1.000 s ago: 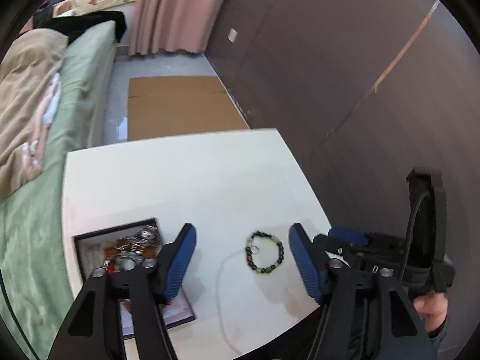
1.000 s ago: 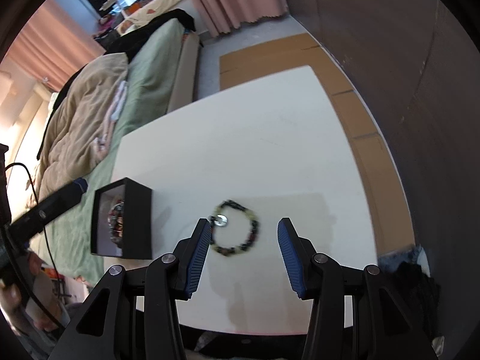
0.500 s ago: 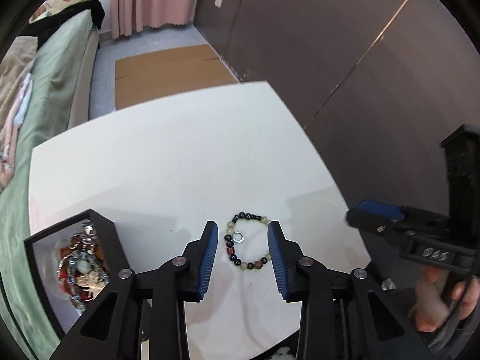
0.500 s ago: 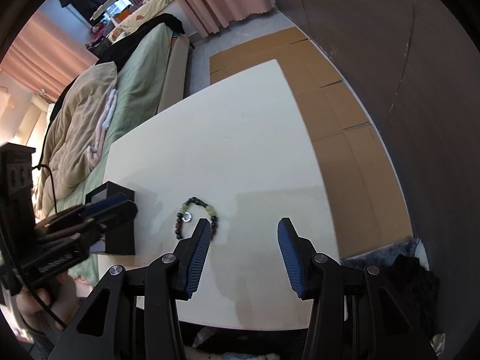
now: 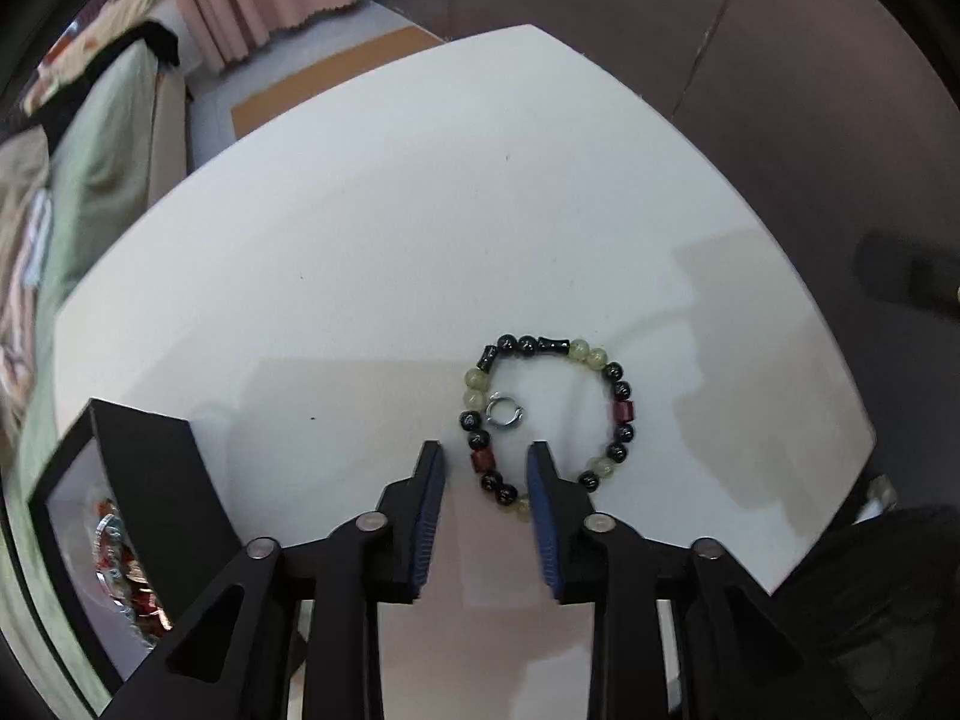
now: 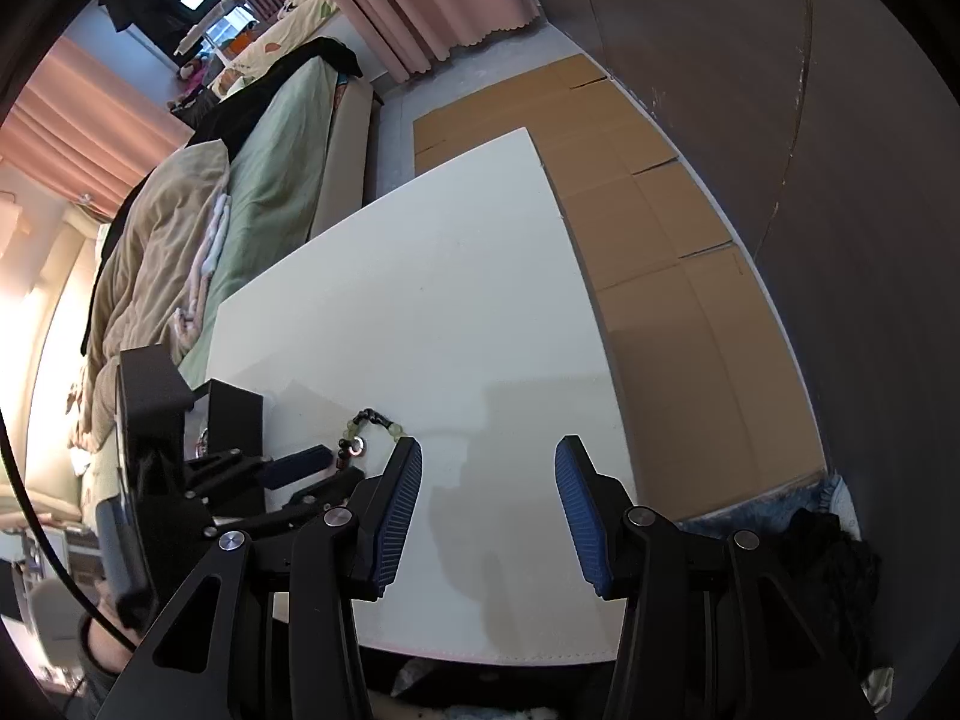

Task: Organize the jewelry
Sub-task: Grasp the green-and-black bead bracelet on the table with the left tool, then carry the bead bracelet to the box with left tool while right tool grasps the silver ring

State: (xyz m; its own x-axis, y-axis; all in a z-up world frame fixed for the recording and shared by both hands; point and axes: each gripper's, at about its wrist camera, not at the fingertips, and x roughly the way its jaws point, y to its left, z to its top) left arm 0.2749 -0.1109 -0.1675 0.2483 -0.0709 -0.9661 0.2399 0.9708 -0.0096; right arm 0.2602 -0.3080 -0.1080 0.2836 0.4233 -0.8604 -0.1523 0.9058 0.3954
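Observation:
A beaded bracelet (image 5: 600, 360) of black, pale green and red beads lies on the white table (image 5: 390, 210) with a small silver ring (image 5: 504, 411) inside its loop. My left gripper (image 5: 486, 456) is low over it, jaws partly open, straddling the bracelet's near-left beads without gripping them. A black jewelry box (image 5: 144, 480) holding several pieces stands at the left. In the right wrist view the bracelet (image 6: 375, 423) and the left gripper (image 6: 294, 468) show at the left. My right gripper (image 6: 486, 450) is open and empty above the table.
A bed with green sheet and beige blanket (image 6: 180, 252) runs along the table's left side. Cardboard sheets (image 6: 648, 228) cover the floor to the right, beside a dark wall (image 6: 840, 120). The table's front edge (image 6: 492, 654) is near.
My left gripper has dropped towards the bracelet and narrowed its jaws around its near-left beads. My right gripper has drawn back to the right, staying open.

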